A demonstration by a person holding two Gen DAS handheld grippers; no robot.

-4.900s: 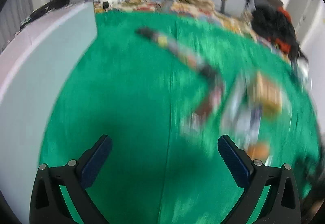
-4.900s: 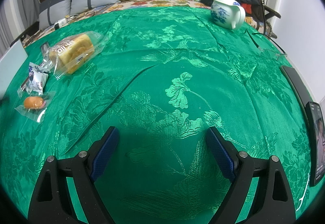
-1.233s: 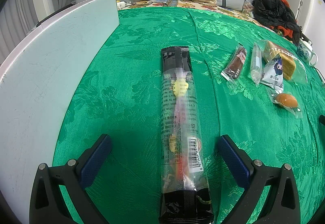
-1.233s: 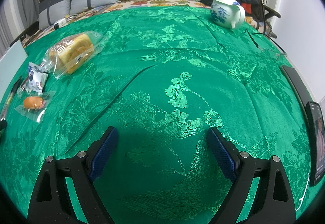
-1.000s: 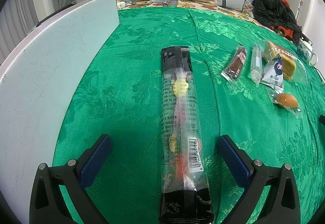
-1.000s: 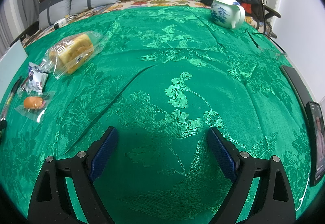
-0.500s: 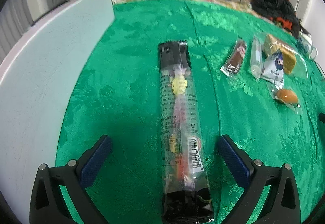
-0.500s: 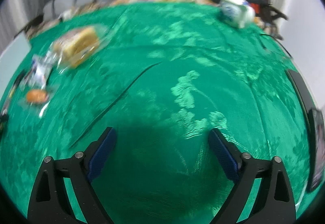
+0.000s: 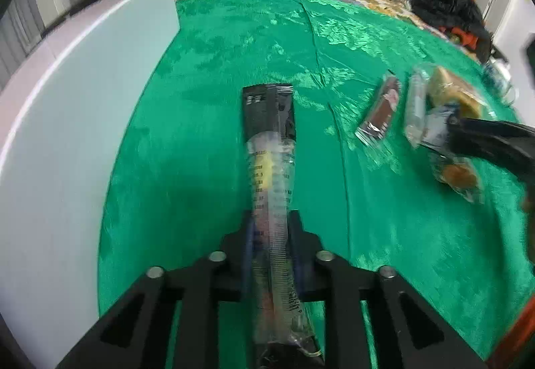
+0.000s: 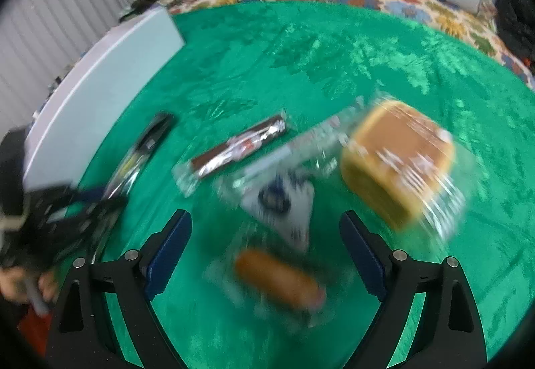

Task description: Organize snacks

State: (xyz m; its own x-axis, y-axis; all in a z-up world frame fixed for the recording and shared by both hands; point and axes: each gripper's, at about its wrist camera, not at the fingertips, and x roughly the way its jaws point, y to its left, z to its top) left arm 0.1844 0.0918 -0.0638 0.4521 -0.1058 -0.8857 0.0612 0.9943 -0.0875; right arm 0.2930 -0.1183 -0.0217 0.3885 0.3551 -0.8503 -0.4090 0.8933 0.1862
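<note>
the left gripper [image 9: 271, 228] has its jaws clamped on the long snack tube [image 9: 271, 175], a slim clear plastic sleeve with black crimped ends and printed text along its side. the tube points away from the gripper over the green cloth [image 9: 207, 121], a shiny woven fabric with a raised leaf pattern; its near end is cut off at the bottom edge of the left view.

taking that tube as the landmark: to its left stands a pale, smooth flat board [image 9: 67, 121], its lower part running out of frame. to its right lies a short chocolate bar [image 10: 240, 145] in a crinkled clear and brown wrapper, then a narrow clear packet [image 10: 294, 148], then a blocky yellow sponge cake [image 10: 398, 158] in glossy film. nearer the right gripper than these sit a small white and blue pouch [image 10: 284, 202] and a rounded orange bun [image 10: 277, 275] in clear wrap.

the right gripper [image 10: 265, 242] hangs above the bun and pouch with its blue-padded jaws wide; they have just been narrowing a little, with nothing pressed between them. motion blur smears all the snacks in the right view, so their print is unreadable. in the left view the right gripper's black body covers part of the pouch and bun.
</note>
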